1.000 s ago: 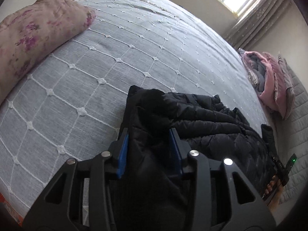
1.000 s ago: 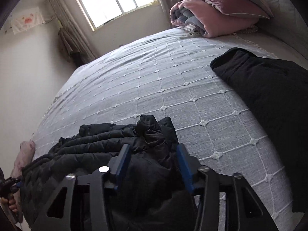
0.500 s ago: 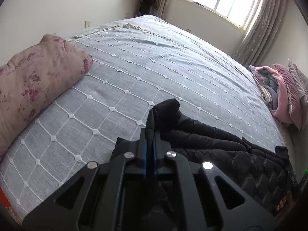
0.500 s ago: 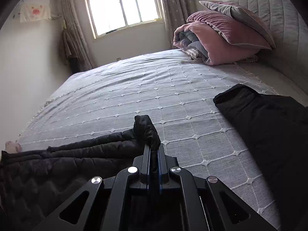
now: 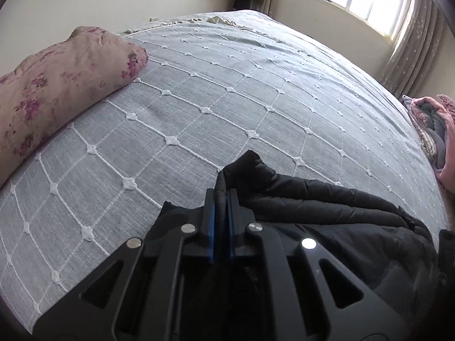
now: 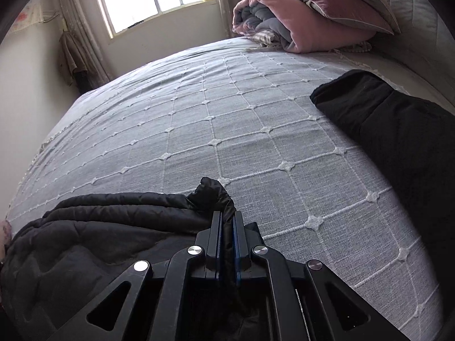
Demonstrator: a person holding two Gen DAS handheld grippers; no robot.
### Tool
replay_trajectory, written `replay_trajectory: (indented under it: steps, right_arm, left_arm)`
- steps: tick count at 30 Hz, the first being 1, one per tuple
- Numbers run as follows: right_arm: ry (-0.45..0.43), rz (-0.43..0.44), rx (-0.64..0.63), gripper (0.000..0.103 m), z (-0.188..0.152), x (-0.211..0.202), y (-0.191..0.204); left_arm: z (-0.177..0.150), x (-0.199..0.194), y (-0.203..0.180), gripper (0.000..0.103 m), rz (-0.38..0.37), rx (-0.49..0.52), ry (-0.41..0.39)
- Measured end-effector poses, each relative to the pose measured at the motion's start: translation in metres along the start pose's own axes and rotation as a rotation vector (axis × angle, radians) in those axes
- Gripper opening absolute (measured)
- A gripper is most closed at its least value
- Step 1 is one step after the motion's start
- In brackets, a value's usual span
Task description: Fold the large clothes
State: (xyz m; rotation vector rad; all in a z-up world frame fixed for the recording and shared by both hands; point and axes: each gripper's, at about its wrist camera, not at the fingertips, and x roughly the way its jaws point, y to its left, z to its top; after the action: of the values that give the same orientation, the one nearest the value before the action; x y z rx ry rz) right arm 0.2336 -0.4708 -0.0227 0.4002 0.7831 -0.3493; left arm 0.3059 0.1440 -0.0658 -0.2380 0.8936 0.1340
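Black quilted nylon, the puffer jacket (image 5: 327, 213) lies bunched at the near edge of the grey bedspread (image 5: 227, 108), and each end of its near hem is pinched up into a small peak. The step in hand looks like the first fold: both corners are gripped and raised slightly, so the next move probably calls for carrying the two corners forward together, level and at an even pace, so the padded cloth doubles over itself without twisting. The left gripper (image 5: 221, 199) has its blue-lined fingers pressed nearly together on a ridge of jacket fabric that pokes out past the tips. The right gripper (image 6: 226, 220) is likewise clamped tight on a puckered corner of the same jacket. Farther out, a floral pillow (image 5: 57, 85) rests to the left, a second black garment (image 6: 398, 130) lies apart to the right, and rolled pink bedding (image 6: 298, 20) sits by the headboard.
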Motion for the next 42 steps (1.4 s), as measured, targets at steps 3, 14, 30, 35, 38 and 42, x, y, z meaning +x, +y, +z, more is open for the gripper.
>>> replay_trajectory:
  steps: [3, 14, 30, 35, 38, 42]
  right_arm:
    - [0.026, -0.006, 0.026, 0.013, -0.002, 0.005, -0.004]
    - [-0.119, 0.111, 0.033, 0.071, 0.013, -0.104, 0.011]
    - [-0.018, 0.255, -0.476, 0.071, -0.107, -0.107, 0.202]
    - [0.014, 0.231, -0.487, 0.071, -0.111, -0.079, 0.202]
    - [0.029, 0.231, -0.443, 0.071, -0.103, -0.074, 0.188]
    - [0.039, 0.165, -0.409, 0.071, -0.089, -0.072, 0.160]
  left_arm:
    - [-0.001, 0.004, 0.005, 0.024, 0.011, -0.022, 0.010]
    - [0.007, -0.094, 0.037, 0.056, -0.141, -0.138, -0.129]
    - [-0.103, -0.097, -0.125, 0.070, -0.218, 0.378, 0.029]
    - [-0.099, -0.081, -0.126, 0.070, -0.196, 0.373, 0.057]
    - [-0.099, -0.081, -0.120, 0.070, -0.176, 0.365, 0.055]
    - [-0.091, -0.078, -0.102, 0.070, -0.155, 0.329, 0.060]
